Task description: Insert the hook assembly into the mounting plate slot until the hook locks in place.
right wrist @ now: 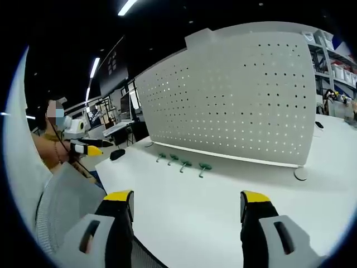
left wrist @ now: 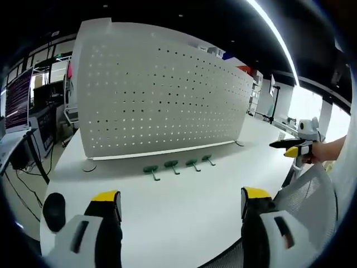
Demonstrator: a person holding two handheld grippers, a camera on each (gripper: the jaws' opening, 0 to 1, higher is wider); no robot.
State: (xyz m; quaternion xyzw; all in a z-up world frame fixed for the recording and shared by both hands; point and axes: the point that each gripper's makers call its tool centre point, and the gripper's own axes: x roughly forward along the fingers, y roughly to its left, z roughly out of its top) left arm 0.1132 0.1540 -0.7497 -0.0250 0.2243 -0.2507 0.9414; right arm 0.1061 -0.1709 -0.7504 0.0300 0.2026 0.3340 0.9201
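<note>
4 green hooks [left wrist: 177, 166] | row on table | before white pegboard [left wrist: 162, 92]

Open table [left wrist: 184, 212] surface is lying between the near edge and four green hooks [left wrist: 177, 166]; the upright pegboard [left wrist: 162, 92] is blocking the far side.

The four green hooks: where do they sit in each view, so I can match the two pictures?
Left gripper view: green hooks in a row on the white table, centre, below the pegboard.
Right gripper view: same row, left of centre, before the pegboard's foot.
Shared landmark: the white perforated pegboard.
</note>
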